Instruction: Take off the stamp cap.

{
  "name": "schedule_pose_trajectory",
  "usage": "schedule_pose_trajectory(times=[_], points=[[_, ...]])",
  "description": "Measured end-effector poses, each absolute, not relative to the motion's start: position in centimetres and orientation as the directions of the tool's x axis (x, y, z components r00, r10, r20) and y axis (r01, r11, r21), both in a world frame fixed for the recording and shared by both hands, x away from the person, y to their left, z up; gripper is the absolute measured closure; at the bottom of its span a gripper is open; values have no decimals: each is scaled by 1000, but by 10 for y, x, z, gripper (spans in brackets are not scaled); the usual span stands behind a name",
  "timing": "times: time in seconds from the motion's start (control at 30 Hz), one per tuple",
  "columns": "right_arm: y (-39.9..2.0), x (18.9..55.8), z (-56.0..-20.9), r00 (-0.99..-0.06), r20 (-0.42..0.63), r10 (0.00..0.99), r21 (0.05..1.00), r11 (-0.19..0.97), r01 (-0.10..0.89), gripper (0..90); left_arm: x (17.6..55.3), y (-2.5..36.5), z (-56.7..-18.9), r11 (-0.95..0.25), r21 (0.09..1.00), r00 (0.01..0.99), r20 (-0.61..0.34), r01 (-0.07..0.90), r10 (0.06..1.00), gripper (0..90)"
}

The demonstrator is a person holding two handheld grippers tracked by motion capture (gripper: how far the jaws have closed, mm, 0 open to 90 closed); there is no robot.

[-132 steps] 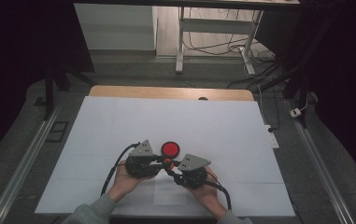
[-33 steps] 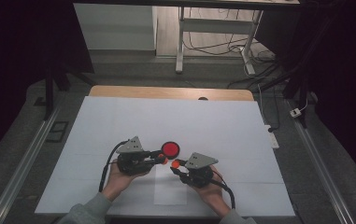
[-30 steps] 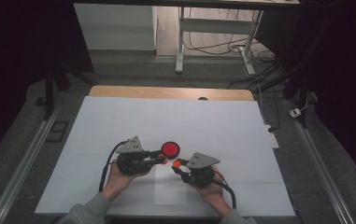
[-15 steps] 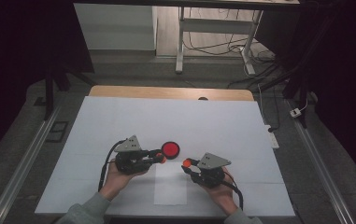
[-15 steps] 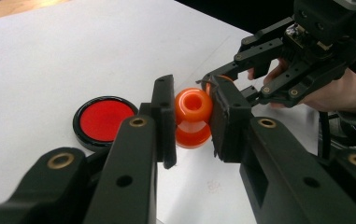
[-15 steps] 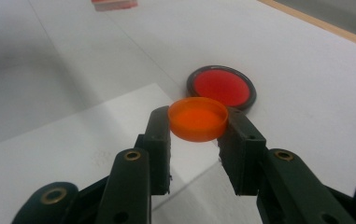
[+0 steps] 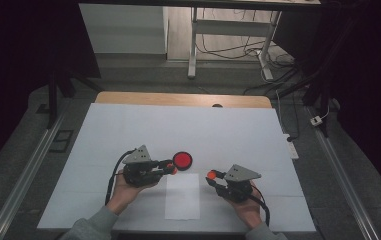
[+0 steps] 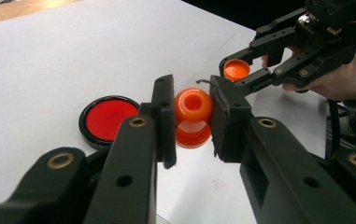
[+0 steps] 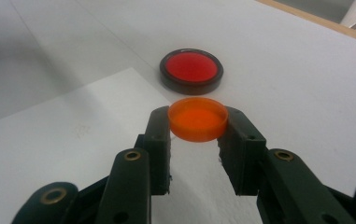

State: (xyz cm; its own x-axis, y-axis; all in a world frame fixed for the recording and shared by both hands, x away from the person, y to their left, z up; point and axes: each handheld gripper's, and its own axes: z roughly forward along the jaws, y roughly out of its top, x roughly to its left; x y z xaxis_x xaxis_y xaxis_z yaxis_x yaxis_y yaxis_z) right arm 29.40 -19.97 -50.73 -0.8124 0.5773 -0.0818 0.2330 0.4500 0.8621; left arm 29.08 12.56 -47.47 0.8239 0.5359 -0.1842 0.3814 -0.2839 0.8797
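Slipping risked: orange cap (image 9: 197, 118) pinched only at its rim by right hand-held gripper (image 9: 197, 128), orange bottle (image 8: 193, 116) clamped in left hand-held gripper (image 8: 192, 122) beside red disc (image 8: 106, 118).

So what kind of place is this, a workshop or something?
Likely a lab recording bench: a white-covered table, aluminium rails along both sides, loose cables on the floor beyond, dark surroundings.

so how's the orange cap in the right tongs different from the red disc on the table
The orange cap is plain orange; the red disc has a black rim. The cap is held off the table in the right tongs; the disc lies flat on it, untouched. Both are round and shallow.
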Motion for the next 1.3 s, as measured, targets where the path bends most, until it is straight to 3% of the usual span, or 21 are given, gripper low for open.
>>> schedule_pose_trajectory(times=[0.7, 1.3], points=[[-241, 290, -504, -765, -82, 638, 873, 416, 254, 645, 294, 128, -475, -282, 881, 819, -179, 380, 545, 721], [-247, 287, -503, -761, -81, 643, 878, 408, 252, 645, 295, 128, -470, -277, 888, 812, -160, 367, 562, 721]])
